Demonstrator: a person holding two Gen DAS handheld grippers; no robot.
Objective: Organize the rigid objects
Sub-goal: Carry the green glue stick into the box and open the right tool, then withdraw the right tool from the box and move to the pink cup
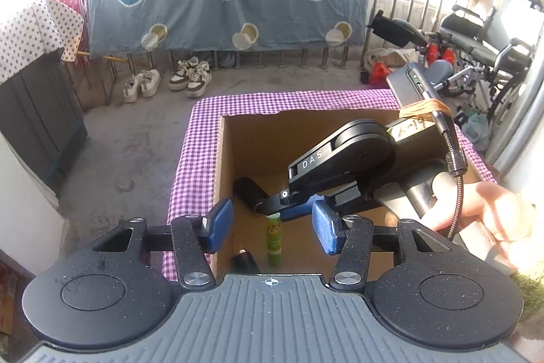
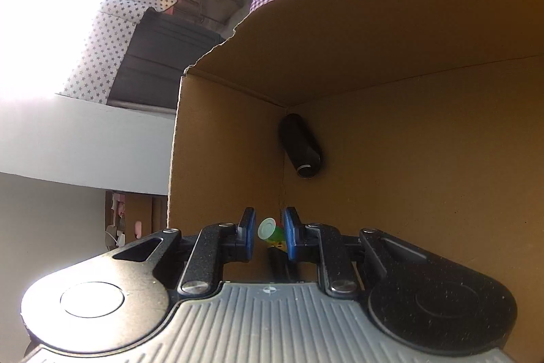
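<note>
The left wrist view looks down into the open brown cardboard box (image 1: 238,159), which sits on a purple-and-white checked cloth (image 1: 190,165), and shows three things on the box floor: a green cylindrical tube (image 1: 274,238) standing near the near wall, a black cylinder (image 1: 250,193) lying toward the far left corner, and a small dark object (image 1: 243,261) against the near wall, too shadowed to identify. The right wrist view shows only two of them: the black cylinder (image 2: 301,147) in the corner and the green tube (image 2: 272,232) with its white cap.

The right gripper (image 1: 295,210) reaches down into the box from the right edge, held by a bare hand (image 1: 489,213). In its own view the right gripper (image 2: 268,235) has its blue pads narrowly apart around the tube; whether they touch it I cannot tell.

The left gripper (image 1: 272,225) hovers above the box's near edge, jaws wide apart and empty.
</note>
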